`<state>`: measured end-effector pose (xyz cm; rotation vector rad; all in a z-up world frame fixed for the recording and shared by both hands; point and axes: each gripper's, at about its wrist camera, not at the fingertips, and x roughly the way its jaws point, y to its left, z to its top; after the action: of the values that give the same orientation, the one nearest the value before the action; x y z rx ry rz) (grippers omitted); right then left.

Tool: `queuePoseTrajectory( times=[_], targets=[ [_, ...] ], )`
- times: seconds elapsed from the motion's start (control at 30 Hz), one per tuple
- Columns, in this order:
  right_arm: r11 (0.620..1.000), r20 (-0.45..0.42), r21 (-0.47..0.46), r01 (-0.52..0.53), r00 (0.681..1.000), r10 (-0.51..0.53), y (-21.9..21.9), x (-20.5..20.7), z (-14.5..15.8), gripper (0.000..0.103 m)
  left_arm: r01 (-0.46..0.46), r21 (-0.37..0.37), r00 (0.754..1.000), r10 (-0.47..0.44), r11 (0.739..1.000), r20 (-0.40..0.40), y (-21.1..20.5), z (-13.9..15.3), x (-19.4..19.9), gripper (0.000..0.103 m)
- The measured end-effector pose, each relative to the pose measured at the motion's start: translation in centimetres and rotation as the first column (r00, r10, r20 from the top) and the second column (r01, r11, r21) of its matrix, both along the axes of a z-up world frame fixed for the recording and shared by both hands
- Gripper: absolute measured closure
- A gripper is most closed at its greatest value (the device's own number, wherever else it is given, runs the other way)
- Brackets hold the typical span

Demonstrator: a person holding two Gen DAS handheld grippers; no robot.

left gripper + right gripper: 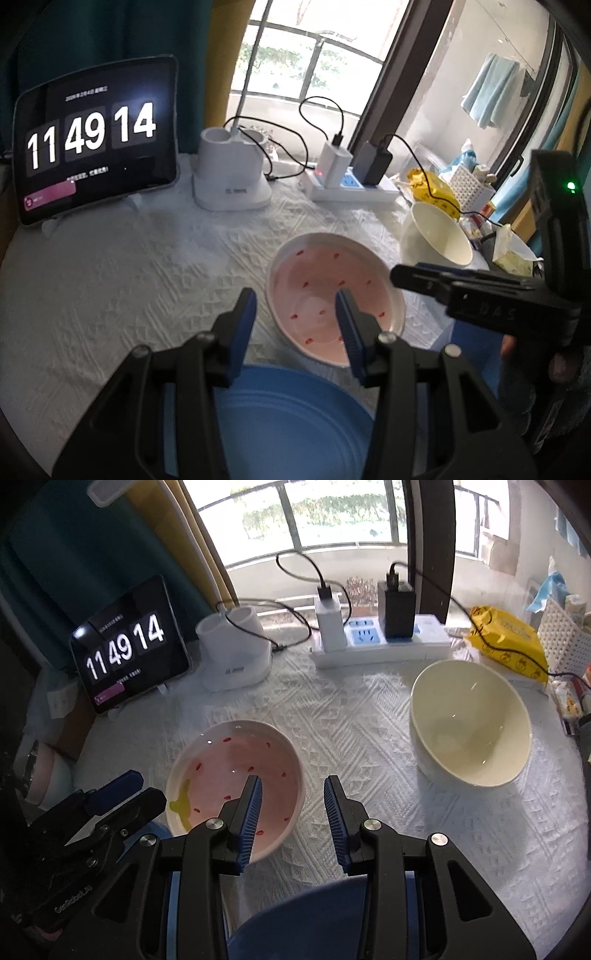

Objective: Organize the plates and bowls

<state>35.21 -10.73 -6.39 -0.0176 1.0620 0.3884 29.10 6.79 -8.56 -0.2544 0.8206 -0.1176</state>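
Crockery awaiting stacking, both tools empty.
Left gripper (295, 314) and right gripper (291, 797) parted, holding nothing. Pink bowl (236, 775) lower centre, cream bowl (469, 731) right: rigid, glazed, slippery, breakable; best pinched at rim.

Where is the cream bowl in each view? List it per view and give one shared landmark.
Left wrist view: the cream bowl sits right of centre, beyond the pink bowl and just past the other hand-held gripper's fingers.
Right wrist view: the cream bowl sits in the right half, ahead and right of the open fingers.
Shared landmark: the yellow packet lies just behind it in both.
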Motion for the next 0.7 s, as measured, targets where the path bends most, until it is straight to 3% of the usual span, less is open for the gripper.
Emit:
queuePoseTrajectory(
  times=[0.53,0.7],
  targets=[
    [0.998,-0.124,-0.05,-0.03,0.992,0.023,2.1,1.7,-3.4,0.066,0.035,-0.025,0.996,-0.037,0.999,-0.082,-0.5,-2.4,1.7,0.057],
    [0.992,-0.135,-0.111,-0.051,0.99,0.036,2.9,2.0,-4.0,0.066,0.041,-0.032,0.997,-0.043,0.999,-0.072,-0.7,-2.5,1.6,0.058]
  ],
)
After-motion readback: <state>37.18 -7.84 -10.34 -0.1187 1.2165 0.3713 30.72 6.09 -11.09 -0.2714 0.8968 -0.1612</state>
